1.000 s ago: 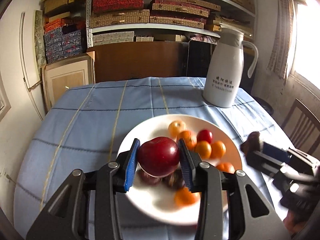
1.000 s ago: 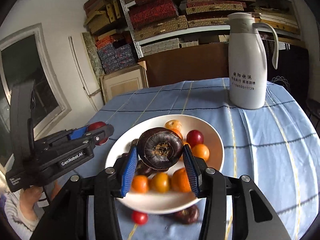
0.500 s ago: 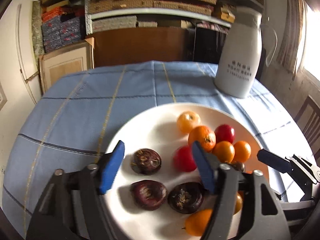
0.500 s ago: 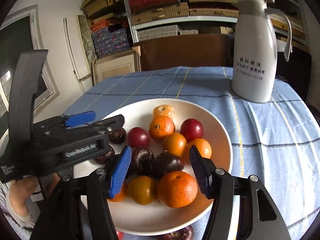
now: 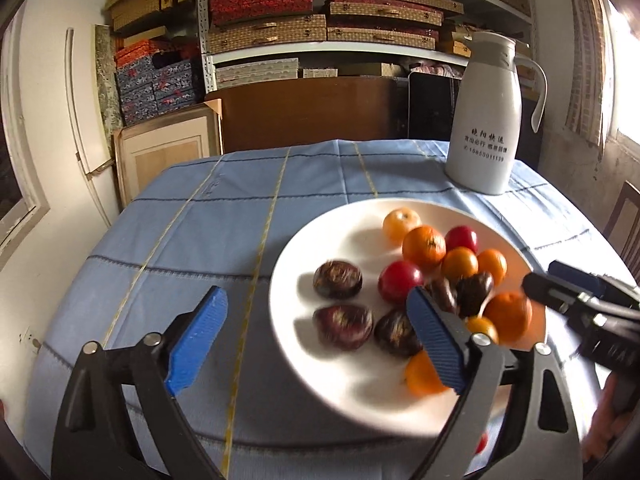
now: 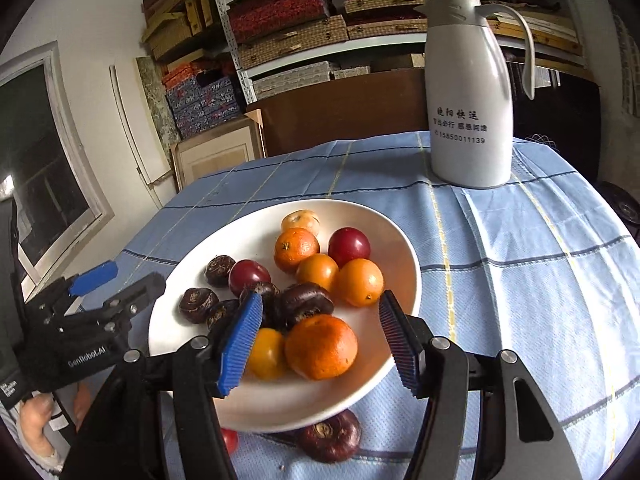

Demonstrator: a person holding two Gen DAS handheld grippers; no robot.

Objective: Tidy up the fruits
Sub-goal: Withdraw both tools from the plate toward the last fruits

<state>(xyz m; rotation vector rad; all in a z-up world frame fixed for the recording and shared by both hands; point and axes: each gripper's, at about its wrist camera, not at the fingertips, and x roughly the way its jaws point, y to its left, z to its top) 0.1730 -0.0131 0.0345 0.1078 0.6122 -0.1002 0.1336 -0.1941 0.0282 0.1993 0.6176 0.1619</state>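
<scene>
A white plate on the blue checked cloth holds several oranges, red fruits and dark purple-brown fruits. My left gripper hovers over the plate's left rim with its jaws opening wide and nothing gripped; a red fruit lies just beyond it. My right gripper is over the plate's near side, its jaws opening. A big orange sits between its pads with a gap on each side, and a dark fruit lies just behind. On the cloth by the near rim lie a dark fruit and a small red fruit.
A tall white jug stands at the table's far right. Shelves of boxes and a brown panel fill the back wall. A wooden chair is off the right edge. A person's hand holds the left gripper.
The left gripper let go of its red fruit and the right its dark fruit; both fruits now lie on the plate. Both sets of jaws spread wider and both grippers sank toward the plate.
</scene>
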